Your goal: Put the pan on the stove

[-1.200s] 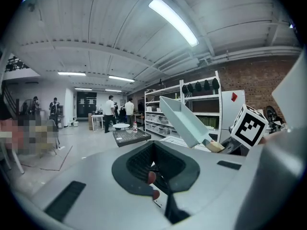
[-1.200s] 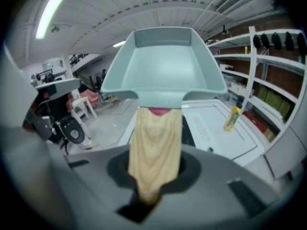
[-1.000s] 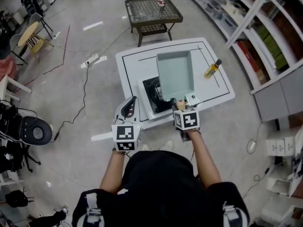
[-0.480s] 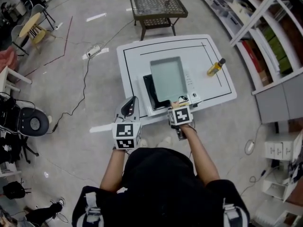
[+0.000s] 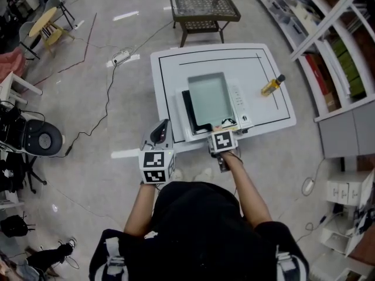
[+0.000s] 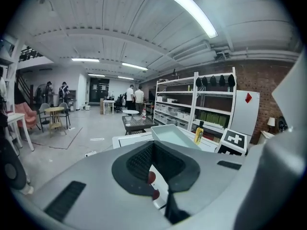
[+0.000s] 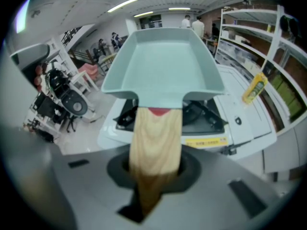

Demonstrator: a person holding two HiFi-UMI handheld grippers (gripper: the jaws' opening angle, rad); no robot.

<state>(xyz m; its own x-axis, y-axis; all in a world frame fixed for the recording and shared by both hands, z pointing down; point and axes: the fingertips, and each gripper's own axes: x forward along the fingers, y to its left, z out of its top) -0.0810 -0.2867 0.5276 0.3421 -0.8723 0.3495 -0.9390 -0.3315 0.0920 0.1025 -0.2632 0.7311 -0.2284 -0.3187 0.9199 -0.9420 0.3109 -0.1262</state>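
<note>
A pale teal rectangular pan (image 5: 208, 100) sits level over the black top of the white stove (image 5: 188, 111) on the white table (image 5: 164, 69). My right gripper (image 5: 222, 130) is shut on the pan's wooden handle (image 7: 156, 143) at the table's front edge. In the right gripper view the pan (image 7: 165, 61) fills the upper middle, with the stove's burner (image 7: 204, 114) showing under it; whether it touches the burner I cannot tell. My left gripper (image 5: 159, 132) hangs shut and empty off the table's front left; its jaws (image 6: 156, 171) hold nothing.
A yellow bottle (image 5: 272, 85) stands on the table's right side. A dark mesh side table (image 5: 204, 4) is behind the white table. Shelving (image 5: 328, 34) runs along the right. A power strip (image 5: 121, 56) and cable lie on the floor at the left.
The pan has moved left and come down level over the stove's burner, covering most of the black top. The right gripper kept hold of the handle; the left gripper stayed put.
</note>
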